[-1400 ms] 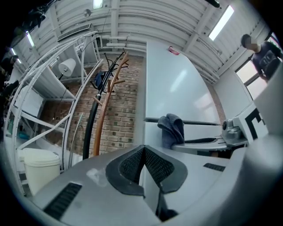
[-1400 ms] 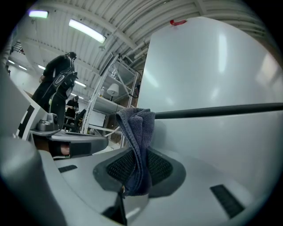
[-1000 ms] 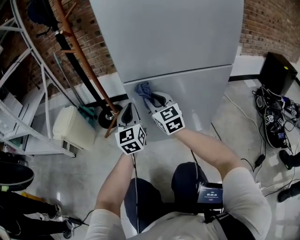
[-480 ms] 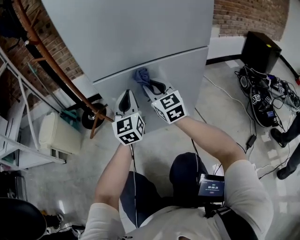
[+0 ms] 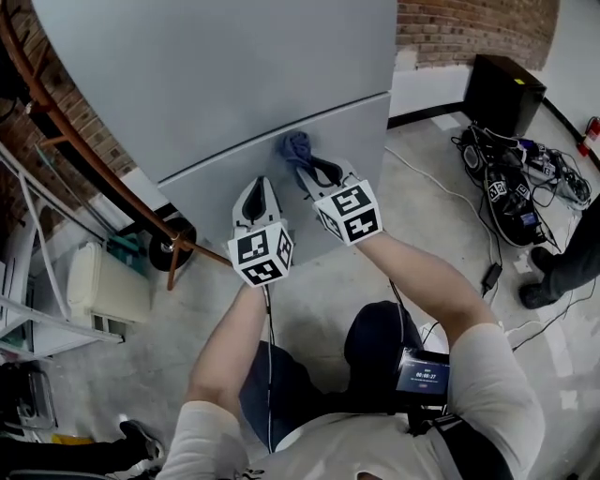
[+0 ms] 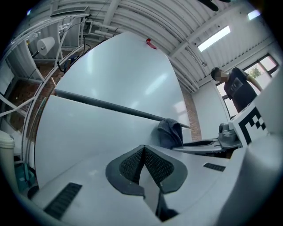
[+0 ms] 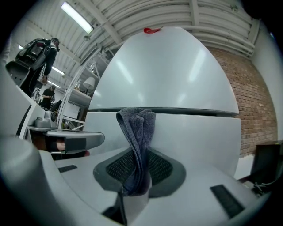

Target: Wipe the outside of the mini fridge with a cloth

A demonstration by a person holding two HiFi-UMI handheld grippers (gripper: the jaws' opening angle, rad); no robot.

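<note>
- The cloth, soft, limp and light, is clamped in the right claw, at the mini fridge front just beneath the door seam.
- The left claw is closed together, empty.
- A pinch on a thick fold should resist slipping.

A black box-shaped case is seen on the grey concrete floor by the red brick wall, a tangle of black cables just beside it. A white plastic container is set at the far left.

Brick wall, concrete floor, cable tangle at right.
</note>
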